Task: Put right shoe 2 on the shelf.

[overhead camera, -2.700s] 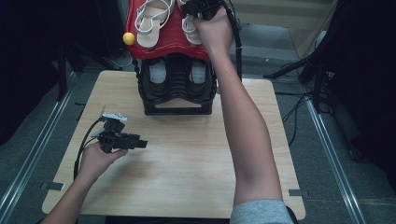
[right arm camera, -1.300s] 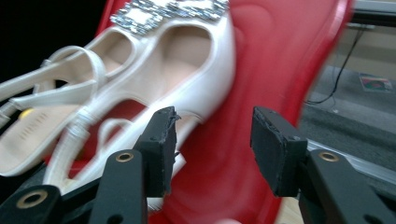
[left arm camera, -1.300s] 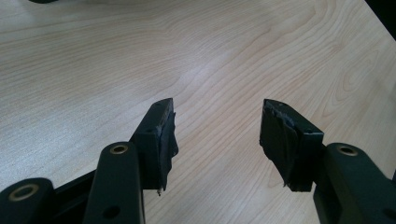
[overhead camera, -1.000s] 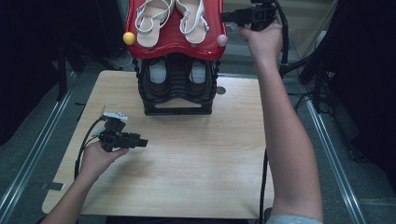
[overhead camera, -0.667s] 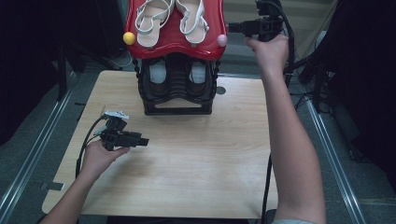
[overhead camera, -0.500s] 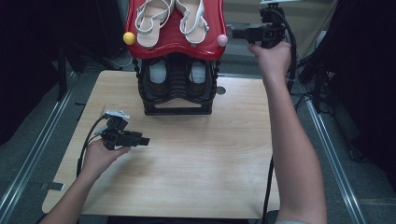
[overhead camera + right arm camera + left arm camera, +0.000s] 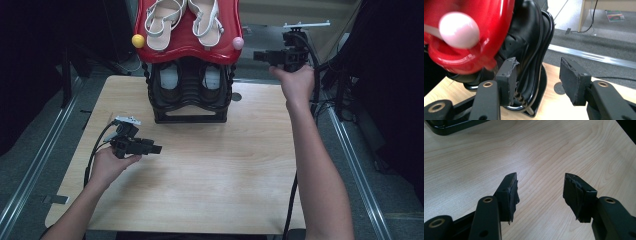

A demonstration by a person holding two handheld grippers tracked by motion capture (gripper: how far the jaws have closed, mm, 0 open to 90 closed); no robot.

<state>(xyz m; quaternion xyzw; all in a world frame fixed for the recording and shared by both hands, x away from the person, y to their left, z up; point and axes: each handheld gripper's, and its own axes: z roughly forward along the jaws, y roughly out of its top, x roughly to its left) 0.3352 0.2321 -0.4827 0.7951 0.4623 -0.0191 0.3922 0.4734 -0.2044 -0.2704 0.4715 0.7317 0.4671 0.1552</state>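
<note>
red shoe rack [image 7: 187, 42] just left of right claw [image 7: 260, 55] — both claws apart, empty; left claw [image 7: 152, 149] over table [image 7: 225, 170].

- The table [image 7: 210, 185] is seen in pale wood with a fine wavy grain [image 7: 549, 147].
- The top tray [image 7: 187, 37] of the shoe rack is coloured glossy red.
- A yellow ball [image 7: 138, 41] and a pink ball [image 7: 238, 43] are seen at the tray's front corners; the pink one [image 7: 459, 30] is shown very pale.
- The sandals [image 7: 182, 17] on the tray are coloured white with beige insoles.
- The lower rack [image 7: 189, 95] is coloured black, with pale shoes [image 7: 170, 77] seen inside.
- Both grippers [image 7: 131, 145] [image 7: 286, 55] are coloured black, with brass-coloured rivets [image 7: 487, 200].
- The floor [image 7: 599, 47] is coloured grey, crossed by a silvery rail [image 7: 594, 58].
</note>
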